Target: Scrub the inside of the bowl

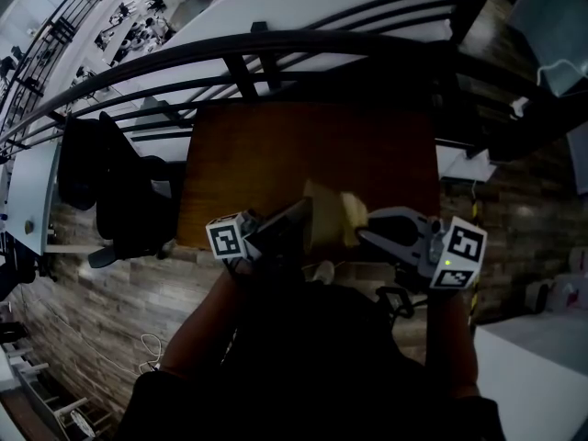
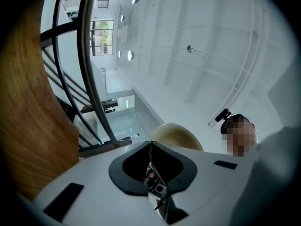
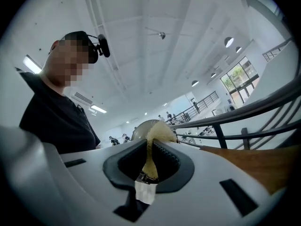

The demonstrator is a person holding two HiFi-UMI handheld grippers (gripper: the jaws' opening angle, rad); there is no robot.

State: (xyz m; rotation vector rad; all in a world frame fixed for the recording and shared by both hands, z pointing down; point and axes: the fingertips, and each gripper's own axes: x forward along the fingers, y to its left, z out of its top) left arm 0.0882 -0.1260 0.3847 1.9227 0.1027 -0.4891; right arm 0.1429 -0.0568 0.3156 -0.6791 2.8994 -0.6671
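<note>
1. Bowl [image 1: 319, 211] is up off the table [image 1: 276, 154], hanging between both claws.
2. Left claw [image 2: 150, 147] is clamped tight on its thin rim, bowl at twelve o'clock.
3. Right claw [image 3: 151, 145] pinches a yellow sponge [image 3: 159, 132], bowl just beyond.
4. Scrubbing looks mid-way; how clean the inside is, I can't tell.
5. Bowl looks cream, smooth, rounded.

- bowl [image 1: 319, 211]: pale cream, tipped on edge. Its thin rim is pinched between the left gripper's [image 2: 151, 149] jaws, and the rounded body bulges just past the tips.
- sponge [image 3: 158, 132]: yellow, squeezed flat between the right gripper's [image 3: 150, 149] jaws. It flares beyond the tips, just beside the bowl; contact unclear.
</note>
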